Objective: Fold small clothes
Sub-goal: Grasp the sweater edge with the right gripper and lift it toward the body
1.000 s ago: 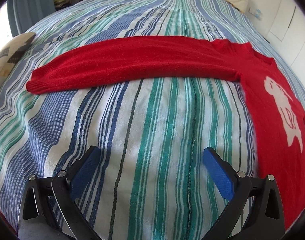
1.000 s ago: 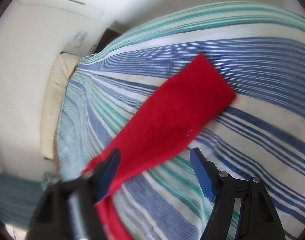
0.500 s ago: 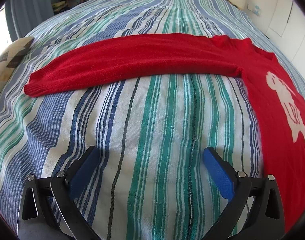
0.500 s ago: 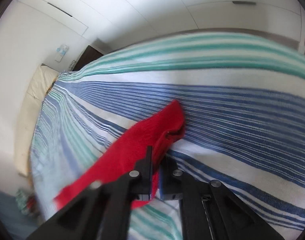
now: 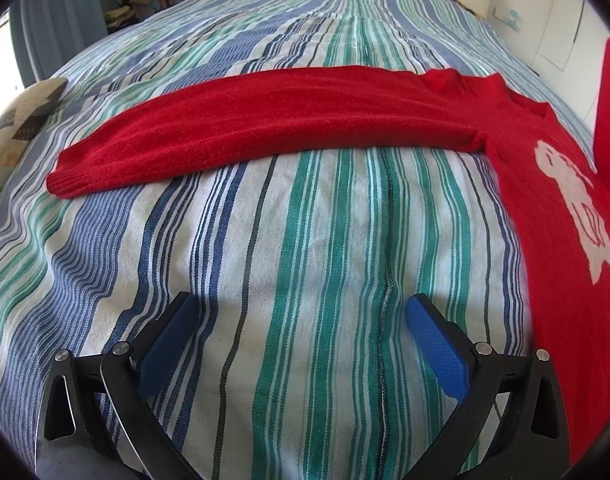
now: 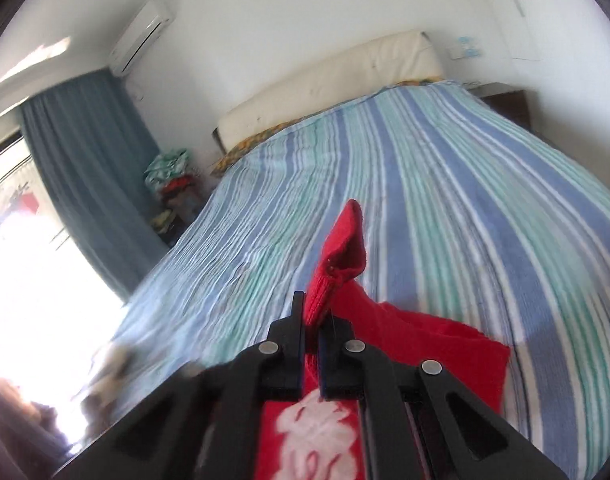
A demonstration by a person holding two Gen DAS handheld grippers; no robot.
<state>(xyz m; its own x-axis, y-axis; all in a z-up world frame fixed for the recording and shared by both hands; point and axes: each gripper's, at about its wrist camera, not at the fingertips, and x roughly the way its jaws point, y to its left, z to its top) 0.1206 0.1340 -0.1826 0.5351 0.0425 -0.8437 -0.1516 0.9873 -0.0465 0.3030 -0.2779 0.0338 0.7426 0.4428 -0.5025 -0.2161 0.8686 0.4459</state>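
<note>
Pinching the sweater cuff aloft, right gripper; left gripper hovers wide above bedspread.

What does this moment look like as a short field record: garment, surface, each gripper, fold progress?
garment: red sweater with white motif, body flat on the bed
surface: striped bedspread
left sleeve: stretched out flat, untouched
right sleeve: cuff pinched and lifted above the sweater body
left gripper: open, holds nothing, above bare bedspread
right gripper: shut on the right sleeve
progress: first sleeve fold under way, not laid down
</note>
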